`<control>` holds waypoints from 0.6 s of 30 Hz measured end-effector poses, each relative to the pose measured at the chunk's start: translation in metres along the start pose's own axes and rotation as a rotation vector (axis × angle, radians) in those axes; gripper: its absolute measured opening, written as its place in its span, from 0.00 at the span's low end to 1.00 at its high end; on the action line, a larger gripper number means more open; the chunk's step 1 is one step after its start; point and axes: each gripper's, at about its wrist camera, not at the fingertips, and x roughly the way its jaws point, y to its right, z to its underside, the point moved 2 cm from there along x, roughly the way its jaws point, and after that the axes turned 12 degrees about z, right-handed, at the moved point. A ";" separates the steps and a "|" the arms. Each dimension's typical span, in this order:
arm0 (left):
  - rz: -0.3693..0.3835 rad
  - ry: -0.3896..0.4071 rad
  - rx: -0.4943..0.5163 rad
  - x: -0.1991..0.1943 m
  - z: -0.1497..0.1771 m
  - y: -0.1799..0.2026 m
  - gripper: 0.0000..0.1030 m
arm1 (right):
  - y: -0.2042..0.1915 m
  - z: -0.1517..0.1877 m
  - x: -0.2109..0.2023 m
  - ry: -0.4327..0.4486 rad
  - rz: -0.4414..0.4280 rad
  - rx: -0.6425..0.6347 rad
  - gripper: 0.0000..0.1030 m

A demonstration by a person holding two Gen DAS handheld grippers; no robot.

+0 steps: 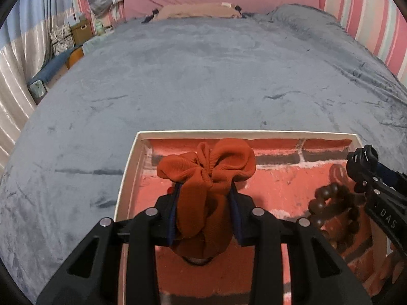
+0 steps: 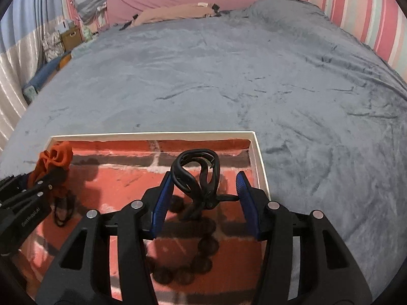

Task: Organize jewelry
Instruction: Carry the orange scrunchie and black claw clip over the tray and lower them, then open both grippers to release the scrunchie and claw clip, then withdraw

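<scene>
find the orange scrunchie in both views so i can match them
Left wrist: orange scrunchie at centre, clamped between the left gripper fingers, over the tray.
Right wrist: orange scrunchie at far left, near the tray's back-left corner.
Shared landmark: white tray rim.

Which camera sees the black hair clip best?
The right wrist view: the black hair clip lies in the open between the right gripper fingers, on the brick-patterned tray. The left wrist view does not show it clearly; only the brown bead bracelet appears there.
</scene>
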 end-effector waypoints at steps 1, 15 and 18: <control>-0.005 0.003 0.006 0.002 -0.001 0.001 0.33 | -0.001 -0.001 0.005 -0.004 0.003 -0.007 0.49; 0.001 -0.062 -0.017 0.032 -0.005 -0.003 0.36 | -0.006 0.000 0.035 -0.089 -0.005 -0.007 0.47; -0.011 -0.070 -0.011 0.033 -0.004 -0.003 0.42 | -0.005 0.000 0.034 -0.086 -0.005 -0.009 0.50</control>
